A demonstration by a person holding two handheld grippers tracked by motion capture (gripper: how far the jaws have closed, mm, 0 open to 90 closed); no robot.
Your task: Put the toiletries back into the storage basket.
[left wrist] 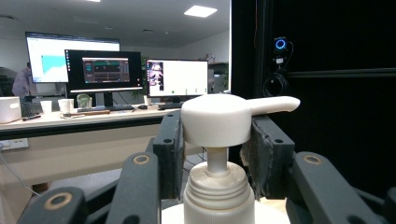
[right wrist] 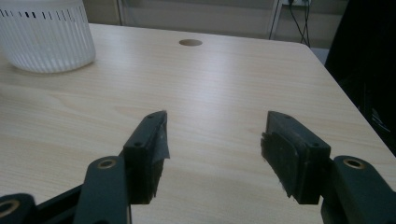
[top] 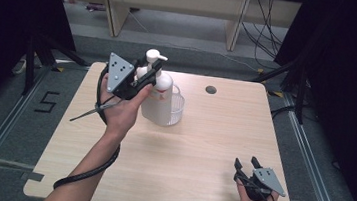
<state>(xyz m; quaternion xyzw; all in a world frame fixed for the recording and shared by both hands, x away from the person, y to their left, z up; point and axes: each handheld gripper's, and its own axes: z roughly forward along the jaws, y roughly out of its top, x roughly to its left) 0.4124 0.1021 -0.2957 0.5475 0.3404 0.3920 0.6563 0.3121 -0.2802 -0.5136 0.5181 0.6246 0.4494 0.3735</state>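
Your left gripper (top: pixel 150 74) has its fingers (left wrist: pixel 169 154) clamped on the pump head (left wrist: pixel 219 119) of the soap bottle (top: pixel 159 98) at the surface's (top: pixel 196 147) 11 o'clock beside a clear ribbed cup (top: pixel 177 108), so the grasp looks done, while your right gripper (top: pixel 247 164) idles spread and empty at 5 o'clock

A white pump bottle (top: pixel 156 90) with a white pump head (left wrist: pixel 219 119) is seen beside a clear basket (top: pixel 175 108) whose wall is ribbed with fine vertical lines. The table (top: pixel 201 148) is finished in pale wood grain. Both the left gripper (top: pixel 141 79) and right gripper (top: pixel 247 164) are coloured black, each topped by a grey plate.
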